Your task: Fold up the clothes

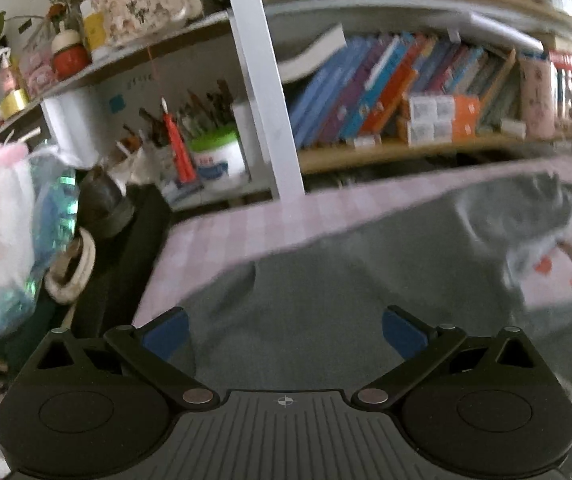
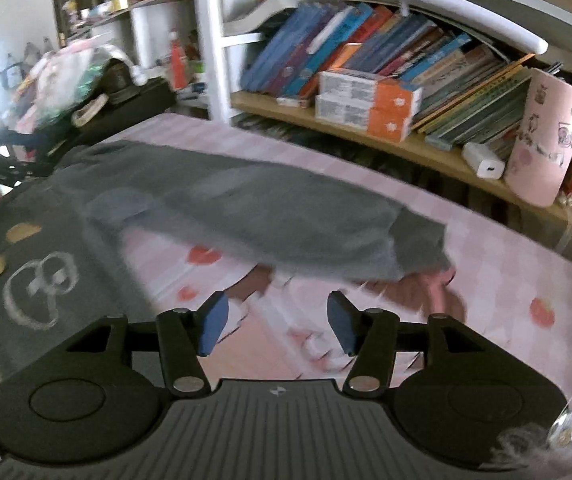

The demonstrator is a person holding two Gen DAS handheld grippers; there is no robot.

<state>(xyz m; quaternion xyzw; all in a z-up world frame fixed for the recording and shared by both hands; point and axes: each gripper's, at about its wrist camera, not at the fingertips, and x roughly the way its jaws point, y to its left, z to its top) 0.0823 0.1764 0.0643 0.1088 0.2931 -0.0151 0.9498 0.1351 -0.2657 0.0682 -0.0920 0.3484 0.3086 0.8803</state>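
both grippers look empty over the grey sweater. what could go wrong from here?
1. The sleeve lies loose across the pink sheet, not yet folded in; a careless grab could drag the whole grey sweater askew.
2. The right gripper hangs open over bare sheet, so closing here might pinch bedding rather than cloth.
3. Both views are motion-blurred, so the left gripper could misjudge the hem.

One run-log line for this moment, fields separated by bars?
left hand-held gripper: open, empty | right hand-held gripper: open, empty | grey sweatshirt: flat on pink sheet, sleeve out
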